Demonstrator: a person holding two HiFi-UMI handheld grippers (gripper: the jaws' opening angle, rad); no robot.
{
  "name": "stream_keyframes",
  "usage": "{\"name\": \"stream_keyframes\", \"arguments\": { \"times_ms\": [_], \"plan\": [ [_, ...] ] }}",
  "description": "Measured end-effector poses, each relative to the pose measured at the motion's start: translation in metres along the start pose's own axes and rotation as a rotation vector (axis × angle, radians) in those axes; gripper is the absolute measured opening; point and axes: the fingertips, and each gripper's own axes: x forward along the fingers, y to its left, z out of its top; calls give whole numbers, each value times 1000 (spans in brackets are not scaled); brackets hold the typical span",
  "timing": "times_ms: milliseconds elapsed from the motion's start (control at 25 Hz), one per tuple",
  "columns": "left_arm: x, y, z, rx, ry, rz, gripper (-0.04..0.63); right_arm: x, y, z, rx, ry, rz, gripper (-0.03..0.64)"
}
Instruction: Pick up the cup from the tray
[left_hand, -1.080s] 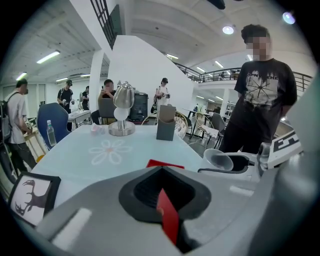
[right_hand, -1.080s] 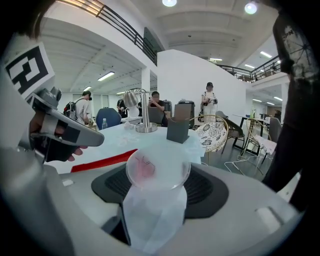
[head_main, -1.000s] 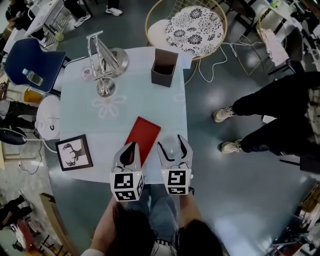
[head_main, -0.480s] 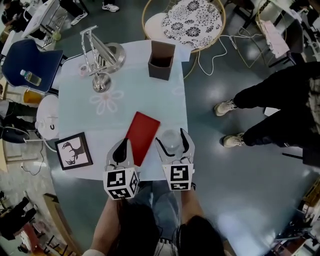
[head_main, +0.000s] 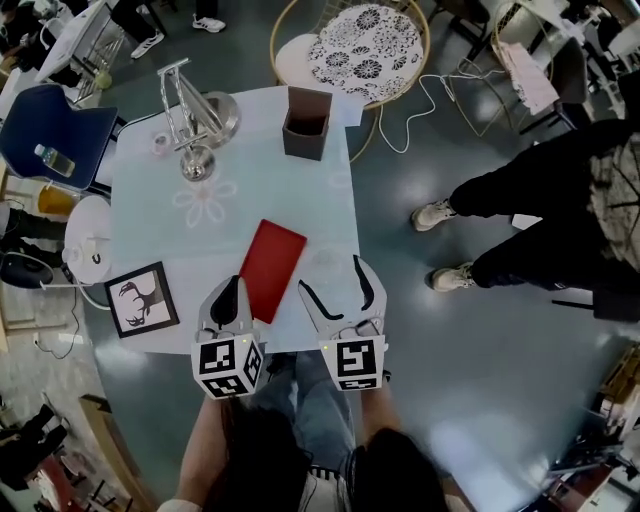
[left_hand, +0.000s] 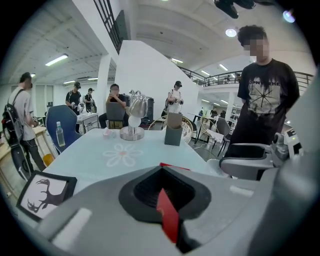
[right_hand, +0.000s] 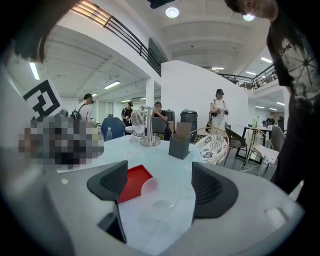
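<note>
Left tool: you hold it over the near edge of the bench, just left of the tray's near corner. It points away from you and tilts downward, with its marker cube facing up.
Left tool's jaws: they are drawn together. In the left gripper view a thin sliver of red shows in the slit between them, and nothing is visibly gripped.
Right tool: you hold it beside the left one, to the right of the tray. It also aims forward and somewhat down, with its cube on top.
Right tool's jaws: they stand wide apart and have just been opening. The cup stands between them, but neither pad touches it.
Cup: it is clear and upright, standing on the bench just beside the tray's right edge and not on the tray.
Tray: it is red, lies flat on the bench, and is set at an angle between the two tools.
Your arms: both forearms come up from the bottom of the head view, close together, with one tool ahead of each.
Elsewhere on the bench: a deer picture lies at the left edge, well clear of both tools.
</note>
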Motion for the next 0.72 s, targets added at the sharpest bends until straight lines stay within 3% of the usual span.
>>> {"name": "stream_keyframes", "arguments": {
  "times_ms": [440,600,720],
  "plan": [
    [-41,-29,51,10,-117,-79,0,-37,8,57,27,-61,2,398],
    [-59,-33,60,6,-139,-99,0,-52,17,75,26,-81,-6,336],
    [-70,-35,71,-6,-165,-114,0,-63,21,88,54,-105,-23,183]
  ]
}}
